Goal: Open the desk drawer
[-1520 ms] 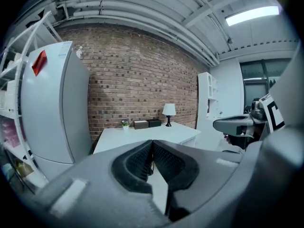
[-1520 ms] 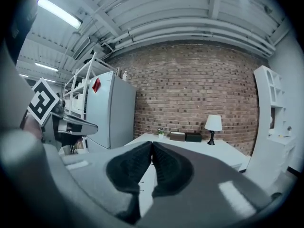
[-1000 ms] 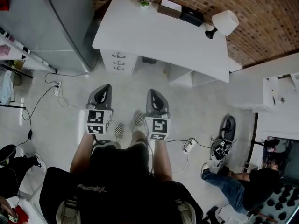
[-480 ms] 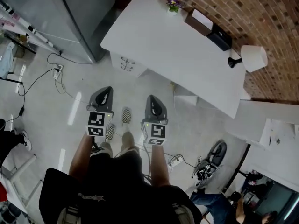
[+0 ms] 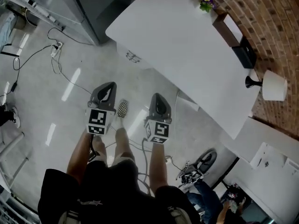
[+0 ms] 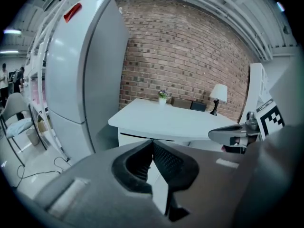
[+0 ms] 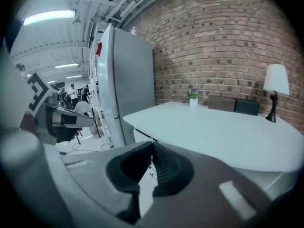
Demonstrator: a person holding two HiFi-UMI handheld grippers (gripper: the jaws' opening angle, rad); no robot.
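Observation:
The white desk (image 5: 187,41) stands against the brick wall. Its drawer unit (image 5: 133,57), with small dark handles, sits under the desk's left end, and shows in the left gripper view as a white front (image 6: 130,137). My left gripper (image 5: 108,85) and right gripper (image 5: 158,97) are held side by side over the floor, well short of the desk, pointing toward it. Both are shut with nothing between the jaws, as the left gripper (image 6: 152,144) and right gripper (image 7: 152,146) views show. In the right gripper view the drawer front (image 7: 142,137) is partly hidden by the jaws.
A tall grey refrigerator (image 5: 98,3) stands left of the desk. On the desk are a lamp (image 5: 273,85), a small plant (image 5: 205,3) and dark boxes (image 5: 236,36). Cables and a power strip (image 5: 56,50) lie on the floor at left. Another white table (image 5: 271,146) stands at right.
The desk now fills more of the view, turned to the right; I have walked closer. Both grippers have come down and toward the desk, still shut and side by side.

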